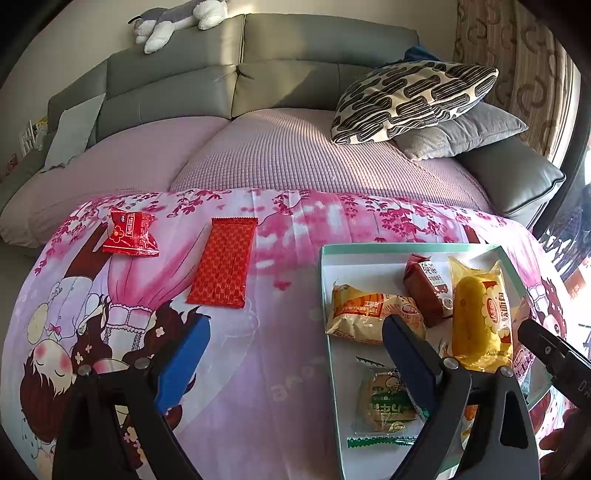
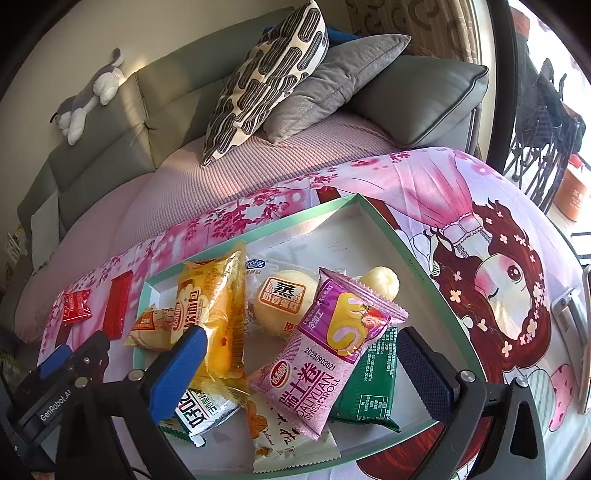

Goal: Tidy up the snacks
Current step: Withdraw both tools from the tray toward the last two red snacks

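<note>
A shallow green-rimmed white tray (image 1: 325, 291) (image 2: 402, 258) on the pink cartoon cloth holds several snack packs, among them a yellow bread pack (image 1: 480, 314) (image 2: 214, 314), a pink Swiss roll pack (image 2: 325, 362), a green pack (image 2: 373, 384) and a steamed bun pack (image 2: 284, 299). Two red packs lie outside it on the cloth: a flat red bar (image 1: 223, 262) (image 2: 118, 308) and a small red pouch (image 1: 131, 234) (image 2: 75, 306). My left gripper (image 1: 295, 365) is open and empty, hovering at the tray's left edge. My right gripper (image 2: 299, 373) is open and empty above the Swiss roll pack.
A grey sofa with a pink cover (image 1: 277, 155) lies behind the table, with patterned (image 1: 410, 99) and grey cushions (image 1: 461, 133) at the right and a plush toy (image 1: 177, 18) on the backrest. A phone-like object (image 2: 585, 350) lies at the cloth's right edge.
</note>
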`<state>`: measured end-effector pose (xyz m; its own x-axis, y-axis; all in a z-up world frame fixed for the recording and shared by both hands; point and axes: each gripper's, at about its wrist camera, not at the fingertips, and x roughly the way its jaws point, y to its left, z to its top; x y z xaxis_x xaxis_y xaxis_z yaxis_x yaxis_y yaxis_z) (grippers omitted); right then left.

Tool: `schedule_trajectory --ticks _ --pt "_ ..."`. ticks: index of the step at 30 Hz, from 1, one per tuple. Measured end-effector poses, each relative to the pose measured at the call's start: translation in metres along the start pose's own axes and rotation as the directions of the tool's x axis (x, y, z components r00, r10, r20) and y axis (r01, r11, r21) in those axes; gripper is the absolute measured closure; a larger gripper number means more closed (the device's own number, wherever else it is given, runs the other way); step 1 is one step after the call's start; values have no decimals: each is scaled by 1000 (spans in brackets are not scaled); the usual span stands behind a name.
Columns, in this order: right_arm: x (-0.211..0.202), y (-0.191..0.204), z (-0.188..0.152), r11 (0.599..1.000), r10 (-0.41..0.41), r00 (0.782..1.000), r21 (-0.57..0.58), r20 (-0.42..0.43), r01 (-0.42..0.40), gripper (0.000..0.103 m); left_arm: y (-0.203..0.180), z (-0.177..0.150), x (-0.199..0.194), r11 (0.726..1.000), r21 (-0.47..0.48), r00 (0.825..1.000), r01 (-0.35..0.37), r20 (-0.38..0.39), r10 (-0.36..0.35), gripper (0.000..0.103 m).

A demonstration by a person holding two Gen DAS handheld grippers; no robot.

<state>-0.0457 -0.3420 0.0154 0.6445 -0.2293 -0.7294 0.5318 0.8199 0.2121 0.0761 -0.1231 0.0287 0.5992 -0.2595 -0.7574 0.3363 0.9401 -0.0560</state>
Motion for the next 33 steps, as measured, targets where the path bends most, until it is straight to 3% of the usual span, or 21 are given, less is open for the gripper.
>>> schedule_trajectory --ticks 4,13,24,33 --pt "-5 3 1 1000 -1 1000 -10 17 1 0 7 2 -2 1000 -3 1000 -9 4 9 8" --pt "-14 24 2 998 40 998 -58 44 -37 0 37 4 -1 994 -29 995 -101 -6 100 8" --pt "-18 65 -7 983 119 992 -145 40 -112 0 111 0 -5 957 -169 971 -237 -31 235 8" --pt "-16 107 -13 962 179 984 -211 17 -171 0 147 3 -15 938 -255 971 -233 -9 238 8"
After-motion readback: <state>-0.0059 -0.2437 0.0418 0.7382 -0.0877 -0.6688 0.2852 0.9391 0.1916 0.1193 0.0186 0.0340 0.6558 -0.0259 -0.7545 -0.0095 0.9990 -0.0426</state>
